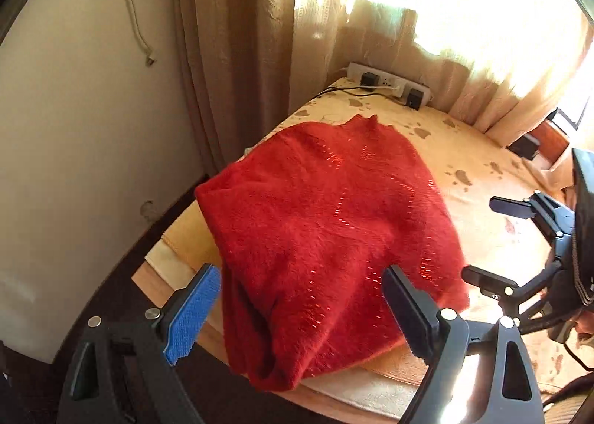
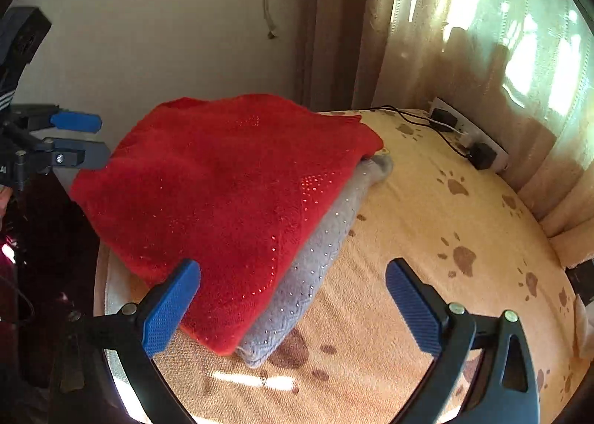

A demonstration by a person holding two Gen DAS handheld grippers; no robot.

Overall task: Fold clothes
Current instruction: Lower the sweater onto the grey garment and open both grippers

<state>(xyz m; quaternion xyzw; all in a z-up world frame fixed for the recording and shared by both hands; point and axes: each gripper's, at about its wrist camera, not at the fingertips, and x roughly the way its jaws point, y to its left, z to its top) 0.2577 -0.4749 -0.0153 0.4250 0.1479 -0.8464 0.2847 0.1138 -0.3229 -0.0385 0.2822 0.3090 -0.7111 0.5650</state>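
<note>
A folded red sweater (image 2: 230,197) lies on top of a folded grey sweater (image 2: 308,275), and the two make a small stack on a table covered with a yellow cloth (image 2: 427,238) printed with brown paw marks. The stack sits toward the left side of the table, near the edge closest to the plain wall (image 2: 148,34); in the left wrist view the red sweater's near corner droops over the table edge, and the grey one is hidden beneath it. The left gripper (image 1: 300,307) hovers above the near end of the red sweater with its fingers spread wide, and nothing is pinched between them. The right gripper (image 2: 293,307) hangs over the near right corner of the stack, with its jaws also standing wide apart and empty; its left finger (image 2: 169,312) overlaps the red sweater's edge in the picture, but whether it touches the fabric cannot be told. At the far end of the table a white power strip (image 2: 471,134) with black plugs lies against beige curtains (image 2: 464,53), which are lit from behind by a bright window.
</note>
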